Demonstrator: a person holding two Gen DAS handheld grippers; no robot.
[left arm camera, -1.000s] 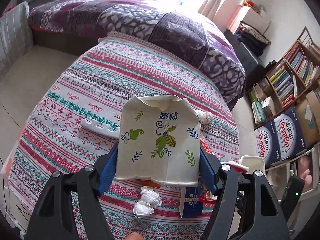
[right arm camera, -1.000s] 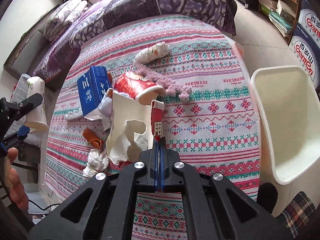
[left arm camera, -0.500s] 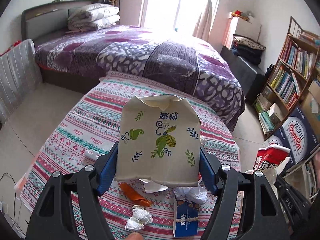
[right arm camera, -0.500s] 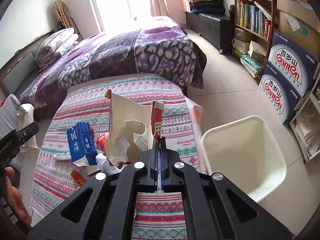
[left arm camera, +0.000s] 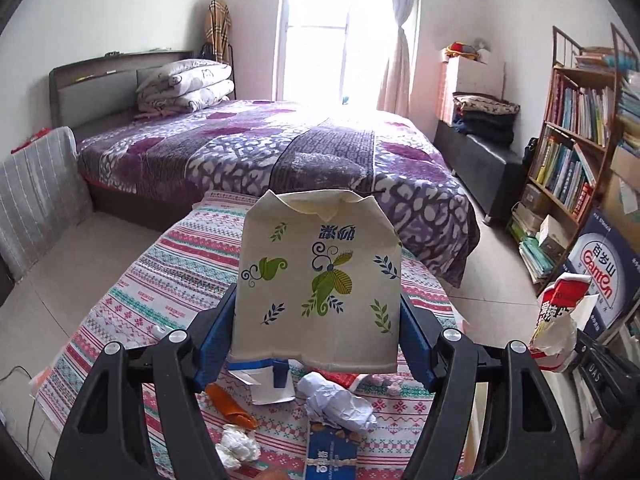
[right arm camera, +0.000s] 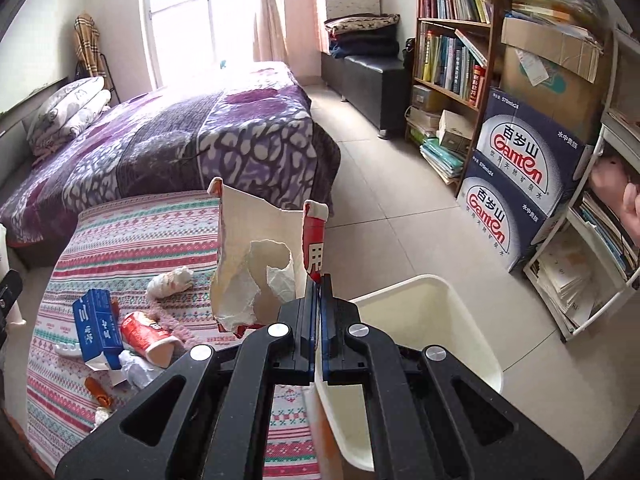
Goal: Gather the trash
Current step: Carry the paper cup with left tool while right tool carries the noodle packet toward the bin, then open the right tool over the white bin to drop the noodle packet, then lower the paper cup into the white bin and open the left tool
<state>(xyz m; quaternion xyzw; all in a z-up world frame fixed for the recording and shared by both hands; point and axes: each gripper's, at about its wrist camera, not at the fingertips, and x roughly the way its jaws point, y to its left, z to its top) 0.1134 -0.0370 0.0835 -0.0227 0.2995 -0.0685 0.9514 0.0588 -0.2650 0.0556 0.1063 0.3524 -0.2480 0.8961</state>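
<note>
A flattened cream paper cup printed with green leaves is clamped by its sides in my left gripper, above the patterned tablecloth. My right gripper is shut on the edge of a torn red-and-white paper cup, held up beside the table near the rim of a cream bin. That torn cup also shows at the right edge of the left wrist view. On the cloth lie a blue carton, a red cup, crumpled paper and an orange wrapper.
A bed with a purple cover stands behind the table. Bookshelves and stacked water boxes line the right wall, beyond tiled floor. A crumpled white wrapper and a tissue wad also lie on the cloth.
Both grippers have risen and tilted upward, each still holding its cup. The right one has swung to the right, off the table and towards the bin.
</note>
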